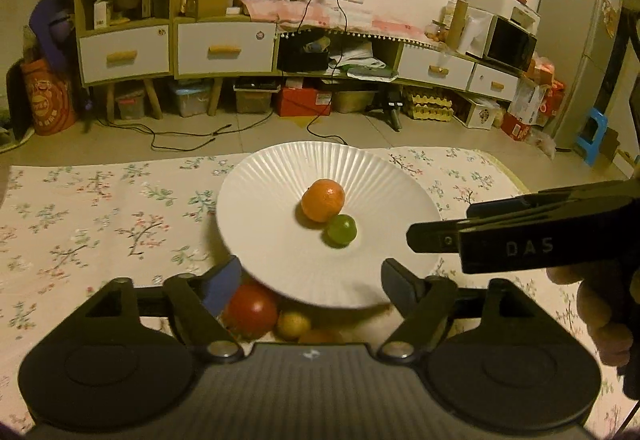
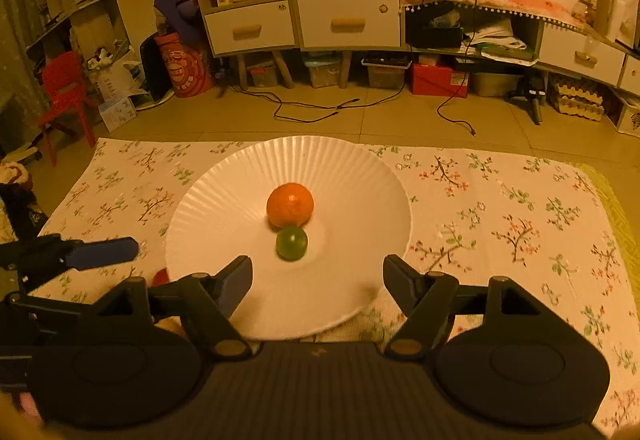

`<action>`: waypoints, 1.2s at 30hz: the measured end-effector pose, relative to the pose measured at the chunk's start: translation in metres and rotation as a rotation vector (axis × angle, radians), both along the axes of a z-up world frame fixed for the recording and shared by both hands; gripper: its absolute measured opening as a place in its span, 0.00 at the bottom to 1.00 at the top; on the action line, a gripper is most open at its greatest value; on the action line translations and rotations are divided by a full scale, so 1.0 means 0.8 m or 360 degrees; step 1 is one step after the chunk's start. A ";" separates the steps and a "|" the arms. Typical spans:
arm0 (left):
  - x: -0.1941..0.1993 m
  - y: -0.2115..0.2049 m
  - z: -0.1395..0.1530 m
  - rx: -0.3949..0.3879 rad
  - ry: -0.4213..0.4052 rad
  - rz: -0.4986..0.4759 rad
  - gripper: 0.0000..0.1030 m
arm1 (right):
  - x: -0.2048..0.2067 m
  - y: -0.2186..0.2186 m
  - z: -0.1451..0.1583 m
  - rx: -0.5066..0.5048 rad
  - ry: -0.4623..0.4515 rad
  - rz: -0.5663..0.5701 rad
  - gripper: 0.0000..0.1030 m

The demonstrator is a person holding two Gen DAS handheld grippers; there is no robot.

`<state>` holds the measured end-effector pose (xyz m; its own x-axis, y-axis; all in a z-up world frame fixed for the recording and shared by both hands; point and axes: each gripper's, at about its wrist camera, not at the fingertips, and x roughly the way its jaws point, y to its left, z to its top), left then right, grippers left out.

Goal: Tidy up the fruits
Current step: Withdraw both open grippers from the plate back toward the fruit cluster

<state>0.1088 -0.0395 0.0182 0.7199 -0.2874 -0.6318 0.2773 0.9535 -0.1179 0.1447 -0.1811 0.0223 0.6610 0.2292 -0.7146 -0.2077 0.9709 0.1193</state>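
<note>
While one plate (image 2: 224, 208) holds one orange (image 2: 289, 205), one lime (image 2: 291, 243) touches it.

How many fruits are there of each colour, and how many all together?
Orange: 1, the orange fruit on the white plate
Green: 1, the green fruit touching it
Red: 1, the red fruit on the cloth by the plate's near rim
Yellow: 1, the yellow fruit beside the red one
Total: 4 clearly seen; another orange-looking shape is mostly hidden.
</note>
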 end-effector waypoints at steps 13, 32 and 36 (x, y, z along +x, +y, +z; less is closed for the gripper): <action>-0.055 0.025 0.001 0.0103 0.0053 -0.0019 0.90 | -0.052 0.012 0.008 0.0041 -0.0006 0.0009 0.80; -0.098 0.063 -0.028 -0.0006 0.0177 0.0030 0.95 | -0.109 0.022 -0.015 0.0024 -0.0025 0.0046 0.93; -0.107 0.070 -0.036 -0.0001 0.0203 0.0045 0.95 | -0.119 0.024 -0.023 0.0001 -0.0028 0.0079 0.96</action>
